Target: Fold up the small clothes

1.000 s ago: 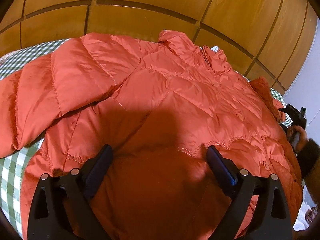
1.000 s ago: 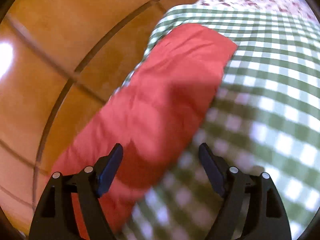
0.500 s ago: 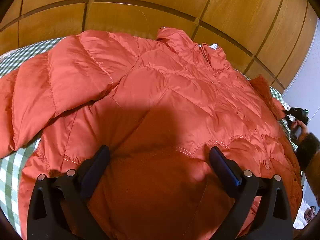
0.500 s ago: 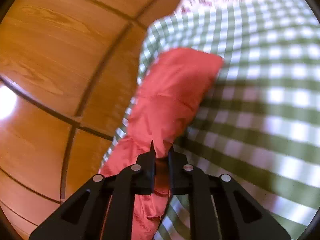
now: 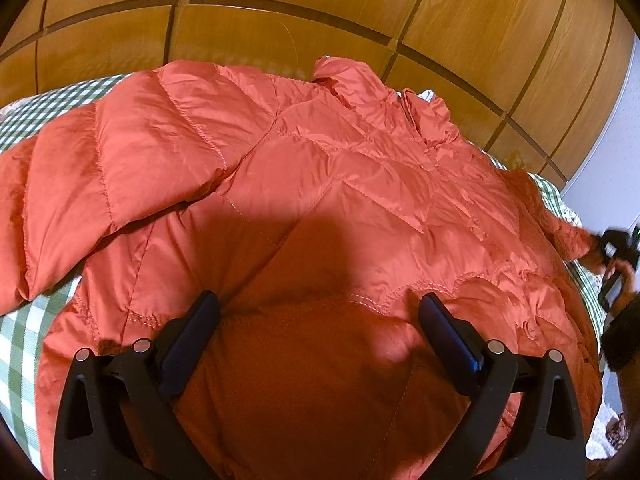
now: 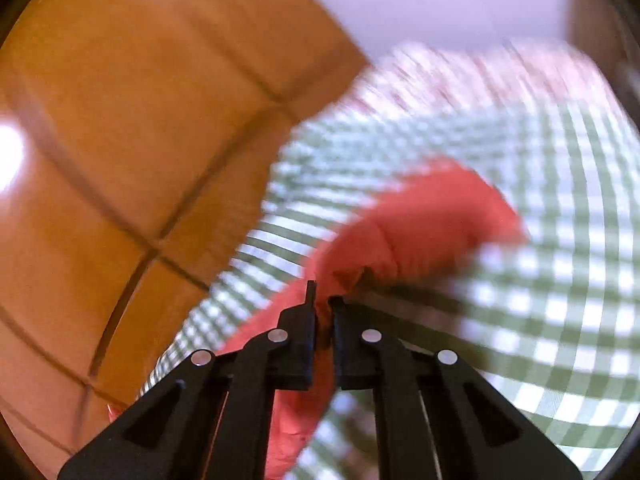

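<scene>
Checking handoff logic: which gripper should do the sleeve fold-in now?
Right. The right gripper is shut on the jacket's sleeve, lifted off the checked cover. The left gripper hangs open over the jacket's hem.

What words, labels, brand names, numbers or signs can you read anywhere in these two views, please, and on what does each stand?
None can be read.
The orange jacket shows only quilting seams and snaps, no readable label.
The checked cover carries only its pattern, blurred in the right wrist view.
The wooden panels are plain.
</scene>
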